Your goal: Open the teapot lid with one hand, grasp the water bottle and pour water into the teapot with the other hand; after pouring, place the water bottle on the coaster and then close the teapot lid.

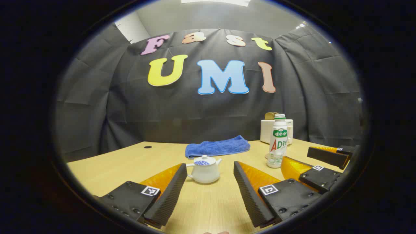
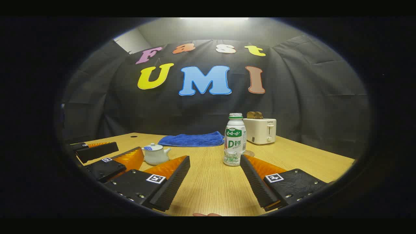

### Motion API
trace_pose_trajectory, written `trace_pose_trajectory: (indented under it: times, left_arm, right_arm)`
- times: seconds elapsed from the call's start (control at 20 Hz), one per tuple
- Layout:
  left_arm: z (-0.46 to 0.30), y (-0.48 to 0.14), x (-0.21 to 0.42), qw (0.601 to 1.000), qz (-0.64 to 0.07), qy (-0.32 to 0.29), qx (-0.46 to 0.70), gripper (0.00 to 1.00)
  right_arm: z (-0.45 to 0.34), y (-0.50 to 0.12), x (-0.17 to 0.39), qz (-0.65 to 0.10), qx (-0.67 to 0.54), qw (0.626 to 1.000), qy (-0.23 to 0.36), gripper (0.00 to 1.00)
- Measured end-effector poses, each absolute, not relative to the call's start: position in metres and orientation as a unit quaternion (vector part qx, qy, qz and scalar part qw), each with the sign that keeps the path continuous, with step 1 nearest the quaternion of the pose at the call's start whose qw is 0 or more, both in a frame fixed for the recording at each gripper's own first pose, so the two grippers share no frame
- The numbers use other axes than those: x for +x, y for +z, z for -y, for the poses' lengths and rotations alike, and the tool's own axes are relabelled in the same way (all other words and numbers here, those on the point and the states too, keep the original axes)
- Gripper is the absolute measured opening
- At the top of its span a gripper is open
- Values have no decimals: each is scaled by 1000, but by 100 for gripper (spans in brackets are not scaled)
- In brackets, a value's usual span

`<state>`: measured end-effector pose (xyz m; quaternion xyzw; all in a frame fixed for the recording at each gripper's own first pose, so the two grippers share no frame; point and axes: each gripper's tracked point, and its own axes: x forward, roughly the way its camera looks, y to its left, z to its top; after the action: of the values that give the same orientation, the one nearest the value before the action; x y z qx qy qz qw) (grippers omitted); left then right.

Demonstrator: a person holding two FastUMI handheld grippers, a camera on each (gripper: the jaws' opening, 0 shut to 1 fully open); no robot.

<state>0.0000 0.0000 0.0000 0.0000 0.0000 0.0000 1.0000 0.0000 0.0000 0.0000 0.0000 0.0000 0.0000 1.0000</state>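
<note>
Claws spread before lidded teapot

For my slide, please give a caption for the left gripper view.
Open left gripper faces the lidded teapot on the table; bottle stands to its right.

A ceiling light shines from above. The left gripper view is sharp; the right is hazier, both bowed at edges
</note>
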Motion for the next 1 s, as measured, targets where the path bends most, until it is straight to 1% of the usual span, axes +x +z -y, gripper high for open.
trace_pose_trajectory:
  times: [0.6, 1.0]
  left_arm:
    - [-2, 0, 1, 1000, 0, 7, 0, 99]
    - [0, 0, 0, 1000, 0, 0, 0, 99]
  right_arm:
    - [0, 0, 0, 0, 0, 1000, -2, 96]
    - [-1, 0, 0, 0, 0, 1000, 2, 96]
